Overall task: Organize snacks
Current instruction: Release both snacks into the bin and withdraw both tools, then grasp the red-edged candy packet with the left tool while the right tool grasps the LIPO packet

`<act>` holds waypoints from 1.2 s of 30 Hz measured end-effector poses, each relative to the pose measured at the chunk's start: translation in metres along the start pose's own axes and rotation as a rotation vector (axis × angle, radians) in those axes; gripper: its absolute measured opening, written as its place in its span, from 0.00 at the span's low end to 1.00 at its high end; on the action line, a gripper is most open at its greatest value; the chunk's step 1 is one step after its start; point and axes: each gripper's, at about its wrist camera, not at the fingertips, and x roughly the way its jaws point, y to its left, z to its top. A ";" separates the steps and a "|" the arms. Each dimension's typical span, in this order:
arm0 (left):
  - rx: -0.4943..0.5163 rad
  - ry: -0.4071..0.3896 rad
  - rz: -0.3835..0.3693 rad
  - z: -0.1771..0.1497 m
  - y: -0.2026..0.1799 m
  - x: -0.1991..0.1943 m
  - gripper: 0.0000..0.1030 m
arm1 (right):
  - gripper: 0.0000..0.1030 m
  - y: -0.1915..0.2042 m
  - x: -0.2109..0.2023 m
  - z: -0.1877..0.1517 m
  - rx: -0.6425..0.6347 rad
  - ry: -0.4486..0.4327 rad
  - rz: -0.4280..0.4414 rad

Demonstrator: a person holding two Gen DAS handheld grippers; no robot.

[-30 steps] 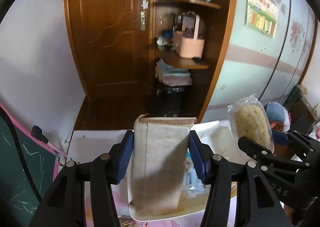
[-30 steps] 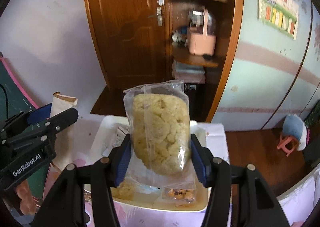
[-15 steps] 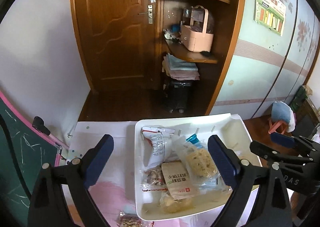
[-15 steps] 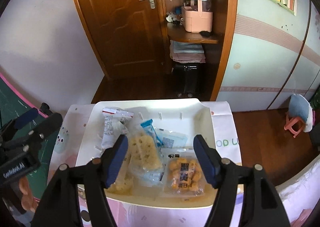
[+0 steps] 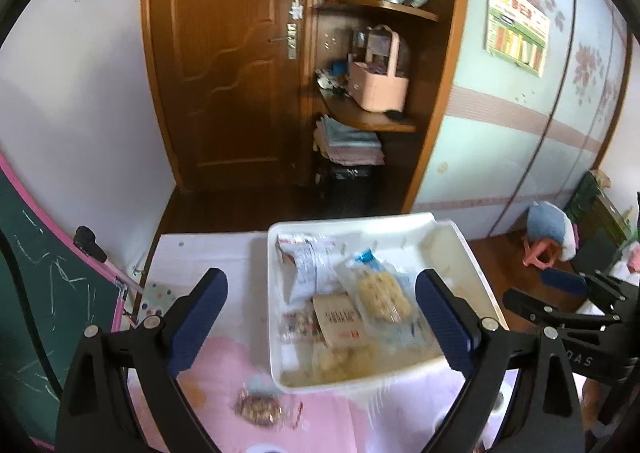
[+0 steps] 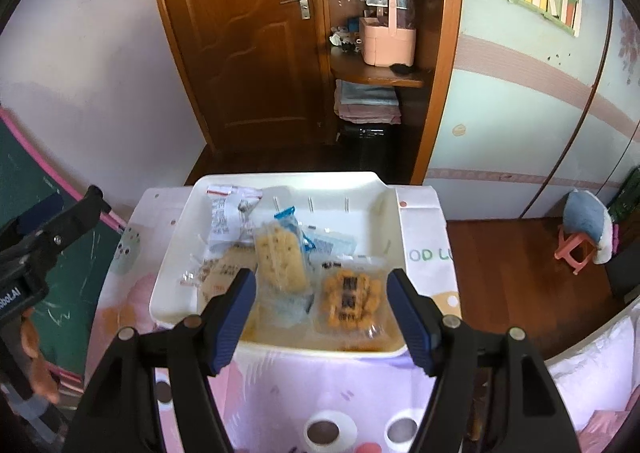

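One white tray [image 6: 394, 213] holds about six snack packets, some overlapping and blurred. One more snack packet [image 5: 258, 409] lies on the surface beside the tray's near-left corner.

The shallow white plastic tray [image 6: 400, 253] looks smooth and faintly glossy. Inside it, the clear crinkled film packet of pale puffed snacks [image 6: 280, 257] shines, and just beside it the clear glossy wrapper over an orange cake [image 6: 352, 299] does too. The tan paper pouch [image 5: 340, 319] in the tray looks matt. Under the tray, the pink printed cloth cover [image 6: 332, 397] on the surface is soft and dull. Behind the tray, the brown wooden door [image 6: 240, 33] carries a polished sheen and a metal handle [image 6: 298, 1].
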 end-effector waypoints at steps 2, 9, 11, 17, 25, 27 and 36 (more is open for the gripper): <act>0.020 0.021 -0.008 -0.007 -0.006 -0.012 0.92 | 0.66 0.002 -0.013 -0.009 -0.015 -0.011 -0.007; 0.048 -0.004 -0.030 -0.032 -0.017 -0.062 0.92 | 0.66 0.013 -0.069 -0.043 -0.089 -0.079 -0.053; 0.050 -0.004 -0.053 -0.042 -0.020 -0.076 0.92 | 0.66 0.015 -0.084 -0.054 -0.107 -0.099 -0.052; 0.080 -0.004 -0.093 -0.080 -0.032 -0.100 0.92 | 0.66 0.019 -0.107 -0.093 -0.128 -0.121 -0.010; 0.023 0.001 -0.119 -0.148 -0.030 -0.102 0.96 | 0.66 0.011 -0.096 -0.162 -0.076 -0.091 0.068; -0.037 0.029 -0.133 -0.174 -0.027 -0.091 0.96 | 0.66 0.011 -0.085 -0.180 -0.057 -0.062 0.074; -0.045 0.214 -0.063 -0.268 -0.041 -0.023 0.96 | 0.66 0.016 -0.008 -0.260 -0.113 0.106 0.053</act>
